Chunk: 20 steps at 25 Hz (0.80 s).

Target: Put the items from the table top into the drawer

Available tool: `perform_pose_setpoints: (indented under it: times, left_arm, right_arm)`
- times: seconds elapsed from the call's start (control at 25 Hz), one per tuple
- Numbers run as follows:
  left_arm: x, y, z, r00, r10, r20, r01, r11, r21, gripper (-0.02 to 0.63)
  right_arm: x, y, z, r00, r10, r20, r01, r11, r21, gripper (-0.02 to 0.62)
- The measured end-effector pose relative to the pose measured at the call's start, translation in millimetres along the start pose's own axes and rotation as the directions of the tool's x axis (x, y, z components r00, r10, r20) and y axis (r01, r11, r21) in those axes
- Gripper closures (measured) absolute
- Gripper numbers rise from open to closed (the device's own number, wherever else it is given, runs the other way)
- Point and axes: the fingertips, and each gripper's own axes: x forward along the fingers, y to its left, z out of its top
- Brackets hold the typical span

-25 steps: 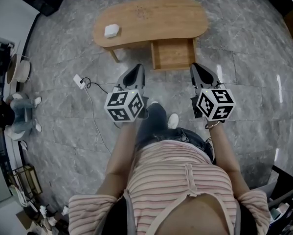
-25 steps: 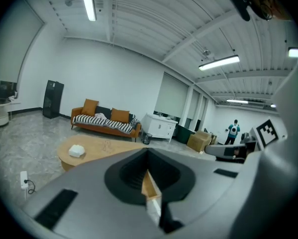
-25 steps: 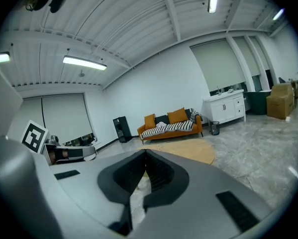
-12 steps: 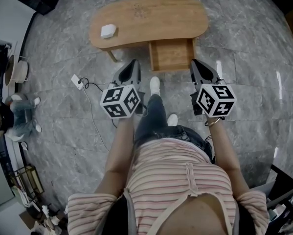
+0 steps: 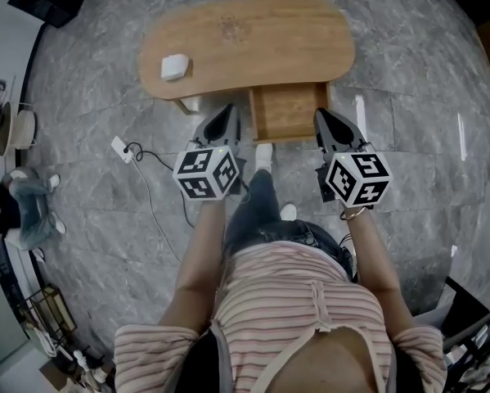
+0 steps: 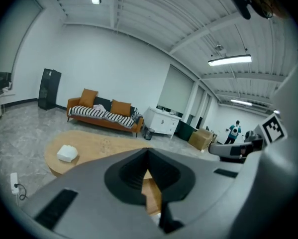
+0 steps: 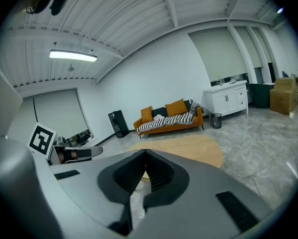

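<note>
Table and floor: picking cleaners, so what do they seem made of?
Table: looks like wood or wood veneer, matte light brown with faint grain. Floor: grey veined slabs with seams and glossy light streaks, probably polished marble or marble-look tile.

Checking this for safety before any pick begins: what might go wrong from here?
1. The open drawer juts toward the person's legs; a shin or the right hand-held gripper may knock it.
2. A cable and power strip lie on the floor left of the person, a possible trip.
3. The left hand-held gripper is shut and must open before reaching the white item.
</note>
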Motion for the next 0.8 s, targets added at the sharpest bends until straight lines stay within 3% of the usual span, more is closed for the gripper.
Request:
perform_pose_setpoints:
  times: [0.4, 0.8]
  left_arm:
    - [98, 85, 28, 0.997, -0.002, -0.076, 0.001, 1.000, -0.021, 0.592]
    - [190, 165, 16, 0.985, 0.056, -0.162, -0.058, 0.998, -0.012, 0.592]
  right_arm:
    - [129, -5, 15, 0.994, -0.002, -0.114, 0.002, 1.000, 0.002, 0.588]
    - [223, -24, 2, 0.977, -0.020, -0.213, 0.023, 1.000, 0.010, 0.588]
